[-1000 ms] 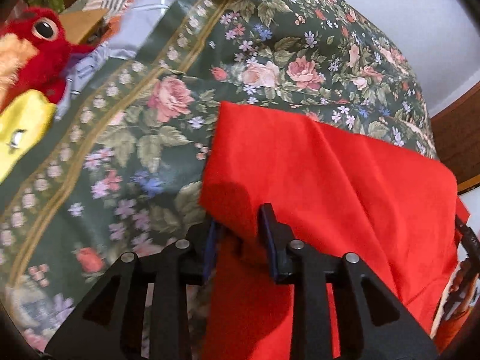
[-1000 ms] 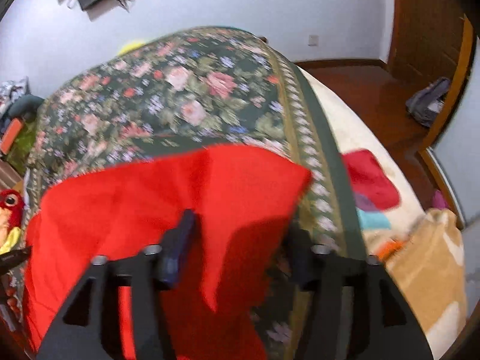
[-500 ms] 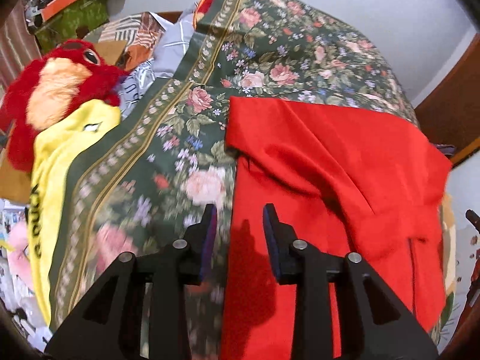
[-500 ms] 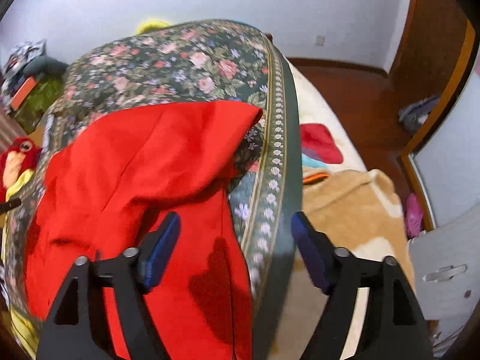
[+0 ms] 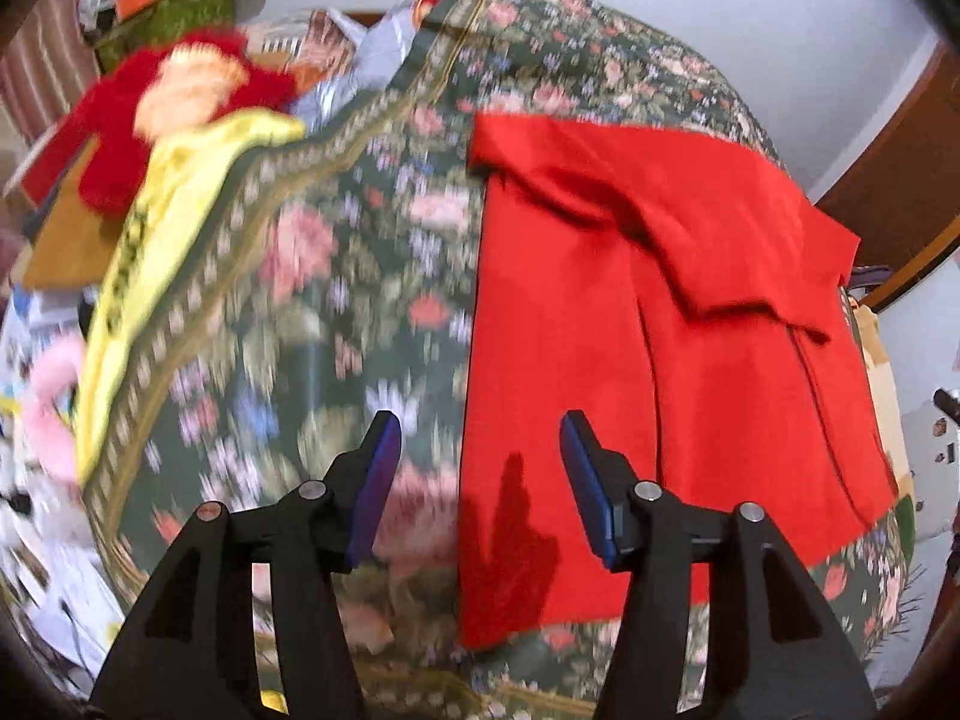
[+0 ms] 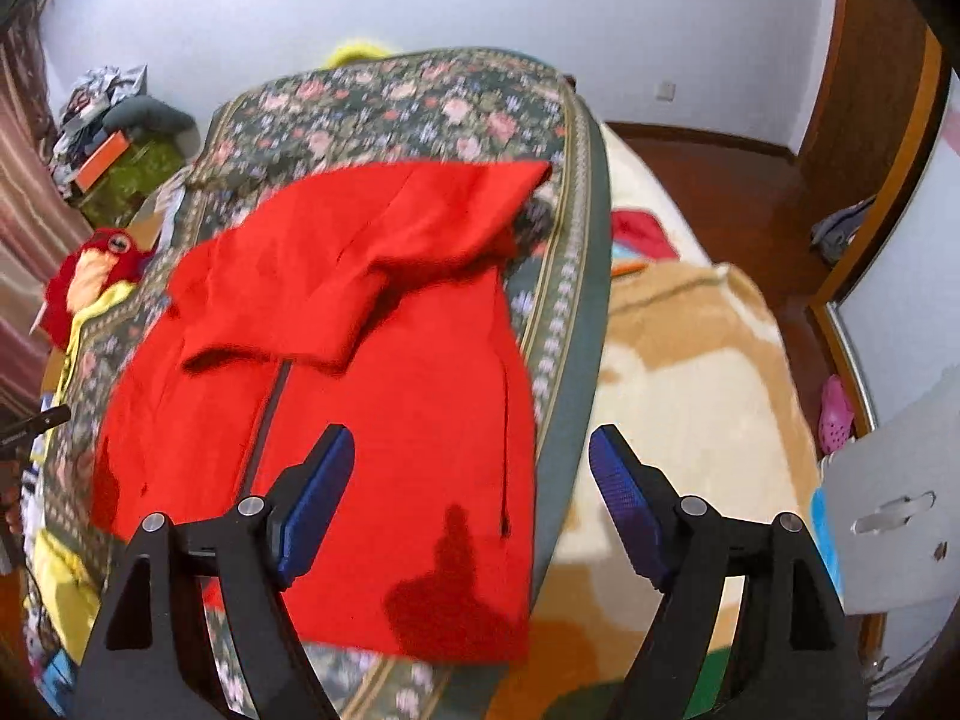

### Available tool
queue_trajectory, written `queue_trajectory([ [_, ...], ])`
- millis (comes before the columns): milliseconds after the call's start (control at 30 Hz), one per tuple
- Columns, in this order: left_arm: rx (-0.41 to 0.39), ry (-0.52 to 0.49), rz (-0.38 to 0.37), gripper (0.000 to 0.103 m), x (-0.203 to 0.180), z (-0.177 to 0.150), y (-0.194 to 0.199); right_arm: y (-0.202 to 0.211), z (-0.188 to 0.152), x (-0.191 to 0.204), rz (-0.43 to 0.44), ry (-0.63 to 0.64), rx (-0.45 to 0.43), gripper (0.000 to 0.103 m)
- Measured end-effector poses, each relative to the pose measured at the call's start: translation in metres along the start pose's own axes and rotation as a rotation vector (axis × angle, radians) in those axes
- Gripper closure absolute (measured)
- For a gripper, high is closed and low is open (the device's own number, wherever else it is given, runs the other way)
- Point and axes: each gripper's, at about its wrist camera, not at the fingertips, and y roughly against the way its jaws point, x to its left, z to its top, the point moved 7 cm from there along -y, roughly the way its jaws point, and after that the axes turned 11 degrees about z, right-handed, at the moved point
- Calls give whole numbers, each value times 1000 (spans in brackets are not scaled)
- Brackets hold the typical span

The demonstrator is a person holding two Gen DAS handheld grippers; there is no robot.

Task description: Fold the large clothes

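Loosely folded red garment point(image 5: 660, 372) on floral bedspread point(image 5: 336, 300).

dark lettering on yellow cloth point(image 5: 156, 252), blurred, not readable

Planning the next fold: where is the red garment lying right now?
The red garment lies flat on the floral bedspread, its top part folded down, right of centre in the left wrist view; the tan blanket borders the bedspread's far side.

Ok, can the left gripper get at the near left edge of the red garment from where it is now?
Probably yes. The left gripper hangs over that edge of the red garment, jaws opening and empty, and nothing lies between them and the cloth on the floral bedspread.
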Motion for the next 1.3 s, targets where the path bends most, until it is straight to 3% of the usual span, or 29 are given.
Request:
queue_trajectory([
  [200, 100, 98, -52, 49, 7, -41, -26, -26, -40, -8, 40, -66, 104, 25],
  [400, 75, 122, -82, 49, -1, -52, -29, -46, -61, -18, 94, -148, 180, 25],
  [533, 71, 119, -109, 48, -9, -56, -31, -57, -60, -25, 111, -189, 186, 25],
  [867, 51, 60, -45, 49, -19, -49, -44, -76, -55, -38, 168, -285, 155, 25],
  [933, 36, 37, -35, 54, -25, -47, -44, -77, -55, -36, 176, -285, 147, 24],
  [1000, 18, -10, -79, 69, -35, -48, -38, -76, -53, -37, 177, -277, 135, 25],
  [1033, 31, -27, -129, 87, -44, -50, -38, -75, -54, -37, 178, -271, 130, 27],
  [1067, 51, -33, -159, 96, -48, -52, -39, -73, -54, -35, 186, -263, 123, 34],
  [1100, 69, -39, -160, 96, -53, -54, -42, -73, -51, -35, 195, -258, 118, 38],
  [1167, 64, -51, -127, 97, -57, -55, -45, -70, -49, -34, 202, -253, 111, 61],
  [1200, 60, -45, -128, 98, -57, -54, -44, -70, -47, -35, 192, -251, 110, 66],
  [1267, 57, -15, -147, 100, -58, -48, -40, -64, -44, -38, 168, -239, 107, 85],
  [1300, 45, -8, -149, 101, -58, -42, -36, -63, -42, -38, 175, -239, 104, 86],
])
